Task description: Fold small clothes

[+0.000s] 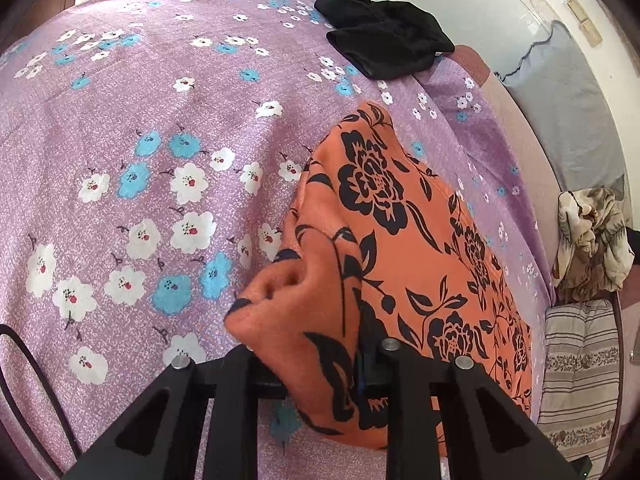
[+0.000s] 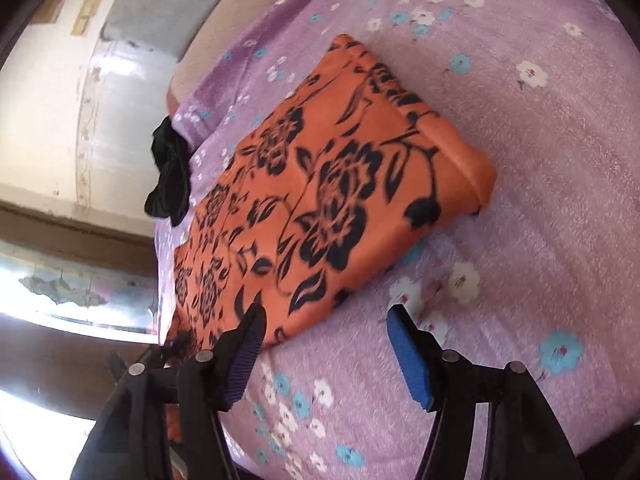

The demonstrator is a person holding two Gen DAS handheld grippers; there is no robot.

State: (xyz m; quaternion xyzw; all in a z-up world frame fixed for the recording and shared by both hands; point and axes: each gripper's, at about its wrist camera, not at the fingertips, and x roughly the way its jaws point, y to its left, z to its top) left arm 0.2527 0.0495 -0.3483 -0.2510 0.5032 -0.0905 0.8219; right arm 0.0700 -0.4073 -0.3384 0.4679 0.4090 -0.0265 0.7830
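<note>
An orange garment with black flowers [image 1: 420,248] lies on the purple flowered bedsheet [image 1: 140,120]. My left gripper [image 1: 320,364] is shut on a bunched corner of it, and the cloth drapes over the fingers. In the right wrist view the same orange garment [image 2: 320,184] lies folded flat in a rough rectangle. My right gripper [image 2: 324,344] is open and empty just above the sheet [image 2: 540,160]. Its left fingertip [image 2: 250,332] is at the garment's near edge.
A black garment [image 1: 384,36] lies crumpled at the far edge of the bed; it also shows in the right wrist view [image 2: 168,172]. A grey pillow [image 1: 560,112], a crumpled beige cloth [image 1: 592,236] and a striped cushion [image 1: 580,376] lie to the right.
</note>
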